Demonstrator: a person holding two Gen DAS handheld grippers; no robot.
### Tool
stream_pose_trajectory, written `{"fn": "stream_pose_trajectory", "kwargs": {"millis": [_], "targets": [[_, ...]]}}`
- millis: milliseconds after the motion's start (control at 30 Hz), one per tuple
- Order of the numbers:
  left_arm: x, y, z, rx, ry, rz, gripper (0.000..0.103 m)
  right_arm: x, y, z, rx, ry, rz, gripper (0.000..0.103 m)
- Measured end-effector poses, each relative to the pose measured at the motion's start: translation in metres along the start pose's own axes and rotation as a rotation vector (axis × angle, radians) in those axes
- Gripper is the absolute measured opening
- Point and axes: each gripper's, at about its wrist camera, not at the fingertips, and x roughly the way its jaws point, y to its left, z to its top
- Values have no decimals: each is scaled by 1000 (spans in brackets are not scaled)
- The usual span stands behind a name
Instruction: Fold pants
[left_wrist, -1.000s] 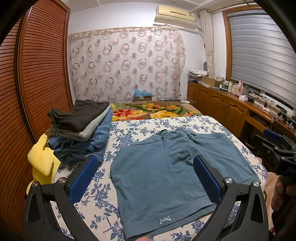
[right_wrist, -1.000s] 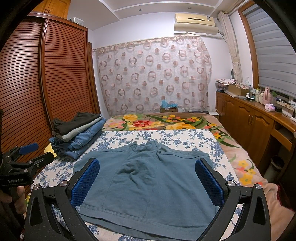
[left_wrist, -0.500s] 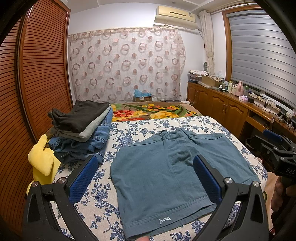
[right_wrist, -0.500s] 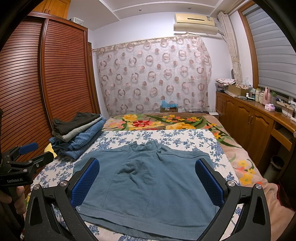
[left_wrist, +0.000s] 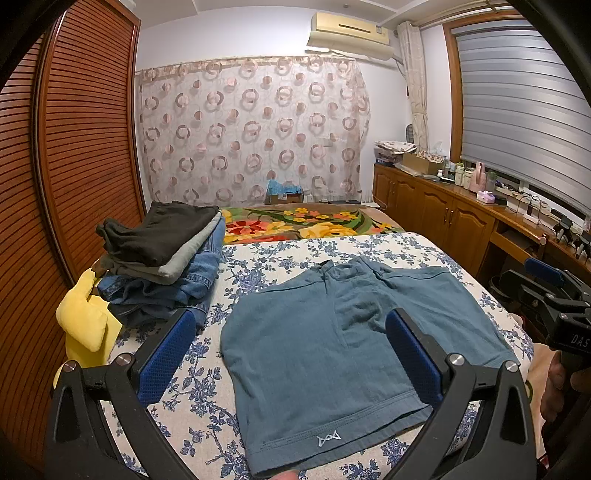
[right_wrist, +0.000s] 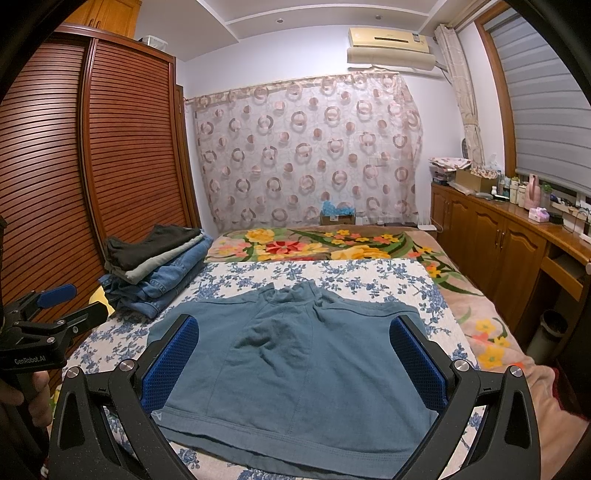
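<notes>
Nothing has been moved over the last second: the teal cotton shorts (left_wrist: 354, 332) are still spread flat, unfolded, at lower centre on the blue-flowered bedspread (left_wrist: 369, 247). Left gripper (left_wrist: 291, 354) and right gripper (right_wrist: 291, 354) are held above them, jaws wide apart; folding is judged not yet begun.

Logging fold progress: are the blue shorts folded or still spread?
Spread. The blue shorts lie flat on the floral sheet, both legs side by side.

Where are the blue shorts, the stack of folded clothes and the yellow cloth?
blue shorts (right_wrist: 295, 369), right wrist view, middle of the flat front panel.
stack of folded clothes (left_wrist: 162, 254), left wrist view, dark garment on top.
yellow cloth (left_wrist: 83, 321), left wrist view, bulging part beside the stack.
</notes>
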Motion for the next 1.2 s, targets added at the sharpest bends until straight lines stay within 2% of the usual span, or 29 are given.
{"fn": "stream_pose_trajectory", "kwargs": {"millis": [333,567,1200], "targets": [[0,0,0,0,3,-1,103,0,1,0,0,1,-1,103],[9,6,-3,-5,53,0,103,5,-1,-1,-8,30,21,103],[46,47,-62,-36,196,2,103,17,-15,-5,-27,150,42,103]]}}
